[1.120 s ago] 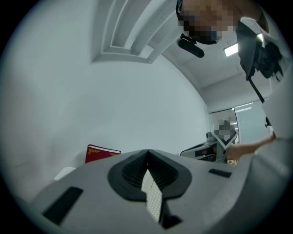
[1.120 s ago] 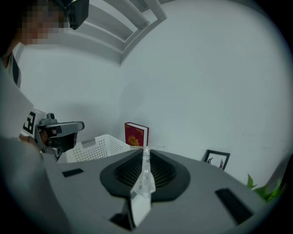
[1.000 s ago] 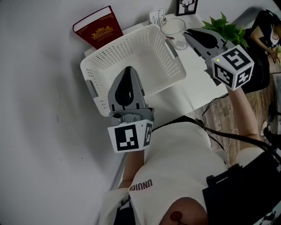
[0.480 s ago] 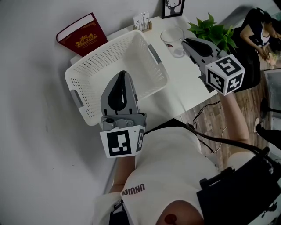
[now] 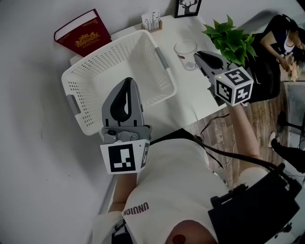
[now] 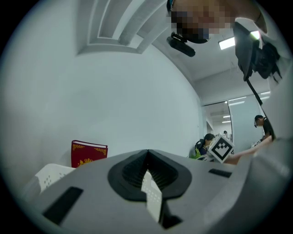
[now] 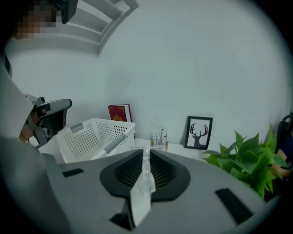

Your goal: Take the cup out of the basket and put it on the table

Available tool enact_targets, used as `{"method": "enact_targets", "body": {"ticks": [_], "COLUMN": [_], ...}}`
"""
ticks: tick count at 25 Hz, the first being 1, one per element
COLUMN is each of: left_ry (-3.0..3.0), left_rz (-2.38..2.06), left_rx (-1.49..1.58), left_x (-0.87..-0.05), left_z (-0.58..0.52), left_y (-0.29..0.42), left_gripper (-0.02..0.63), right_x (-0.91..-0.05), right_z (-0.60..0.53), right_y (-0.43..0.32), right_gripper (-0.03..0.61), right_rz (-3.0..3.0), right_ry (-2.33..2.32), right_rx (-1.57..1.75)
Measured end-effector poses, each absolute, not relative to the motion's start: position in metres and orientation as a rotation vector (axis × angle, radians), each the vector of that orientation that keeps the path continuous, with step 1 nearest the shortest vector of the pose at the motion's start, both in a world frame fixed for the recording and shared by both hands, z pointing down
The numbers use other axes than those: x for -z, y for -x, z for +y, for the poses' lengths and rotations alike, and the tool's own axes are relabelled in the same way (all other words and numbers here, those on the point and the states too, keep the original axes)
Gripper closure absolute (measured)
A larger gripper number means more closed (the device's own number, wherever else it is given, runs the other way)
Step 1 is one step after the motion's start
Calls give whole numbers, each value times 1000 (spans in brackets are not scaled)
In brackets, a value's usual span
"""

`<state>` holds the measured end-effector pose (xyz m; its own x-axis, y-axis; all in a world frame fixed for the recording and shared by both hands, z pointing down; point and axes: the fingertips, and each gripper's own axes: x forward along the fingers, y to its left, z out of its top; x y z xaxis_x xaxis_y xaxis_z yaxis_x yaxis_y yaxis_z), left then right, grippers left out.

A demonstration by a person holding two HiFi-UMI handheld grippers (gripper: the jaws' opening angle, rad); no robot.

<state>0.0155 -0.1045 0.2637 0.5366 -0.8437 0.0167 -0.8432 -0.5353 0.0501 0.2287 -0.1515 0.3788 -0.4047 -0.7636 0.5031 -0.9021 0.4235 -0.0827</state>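
Two tools clamped, cup outside the basket

Both tools are gripping something. The right tool (image 5: pixel 197 55) has its jaws pressed on the wall of the clear cup (image 5: pixel 185 47); its own view shows a strip of transparent glass pinched between the pads. The cup stands upright, outside the basket (image 5: pixel 95 66) and just beside its right end, over the white counter (image 5: pixel 190 93). Whether its base rests on the counter cannot be told. The left tool (image 5: pixel 126 81) is closed on the basket's near wall, and a white perforated strip shows between its pads. The basket holds nothing. A red book (image 5: pixel 81 34) leans on the wall behind the basket. A small card holder (image 5: pixel 152 20), a framed deer picture (image 5: pixel 187 6) and a green plant (image 5: pixel 231 38) stand along the far side of the counter
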Motion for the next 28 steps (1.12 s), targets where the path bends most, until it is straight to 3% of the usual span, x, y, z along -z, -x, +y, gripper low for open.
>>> {"method": "enact_targets", "body": {"ticks": [28], "left_ry": [-2689], "left_rz": [-1554], "left_rx": [-106], "left_x": [-266], "left_z": [-102], "left_y": [-9], "left_gripper": [604], "right_x": [-496], "right_z": [-141], "right_y": [-217], "right_gripper": [518], "right_rz": [-2243], "right_ry": [-1335], "right_rx": [-769]}}
